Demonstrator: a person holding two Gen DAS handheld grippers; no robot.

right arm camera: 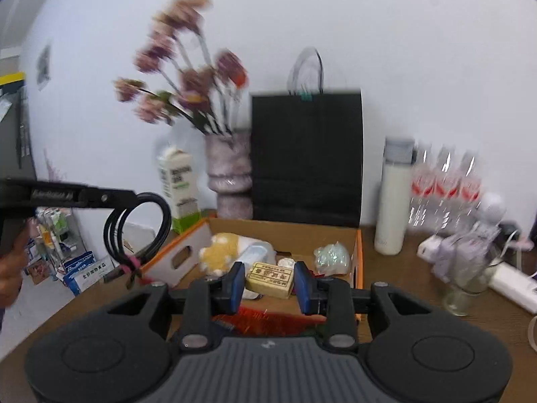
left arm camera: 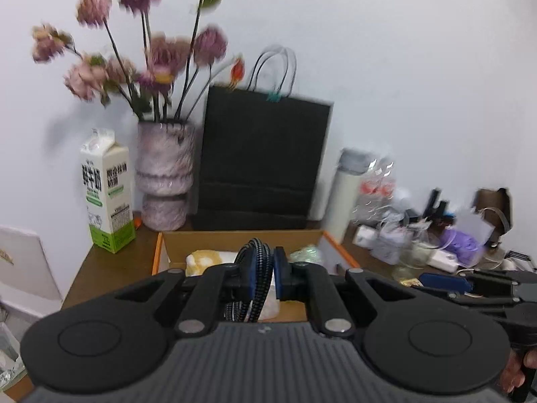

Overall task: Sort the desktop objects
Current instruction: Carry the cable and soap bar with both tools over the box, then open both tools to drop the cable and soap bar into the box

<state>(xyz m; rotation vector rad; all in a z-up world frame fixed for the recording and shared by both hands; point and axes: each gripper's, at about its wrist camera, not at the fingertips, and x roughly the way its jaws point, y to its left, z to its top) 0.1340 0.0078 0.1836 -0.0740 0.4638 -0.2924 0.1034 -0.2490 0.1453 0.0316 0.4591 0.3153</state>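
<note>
My left gripper [left arm camera: 260, 268] is shut on a coil of black braided cable [left arm camera: 251, 302], held above an open cardboard box [left arm camera: 235, 235] with orange edges. In the right wrist view that gripper [right arm camera: 131, 198] reaches in from the left, and the cable [right arm camera: 166, 216] hangs from it as a loop tied with a pink band. My right gripper [right arm camera: 270, 288] has its blue pads closed on a small tan packet [right arm camera: 268, 277] with printed writing, over the same box [right arm camera: 285, 231]. A yellow plush toy [right arm camera: 221, 252] and a glittery bundle [right arm camera: 332, 255] lie in the box.
Behind the box stand a black paper bag [right arm camera: 307, 154], a pink vase of flowers [right arm camera: 230, 174] and a milk carton [left arm camera: 107, 194]. To the right are a white bottle [right arm camera: 392, 201], packed water bottles [right arm camera: 446, 184], a glass [right arm camera: 466, 288] and a power strip [right arm camera: 513, 282].
</note>
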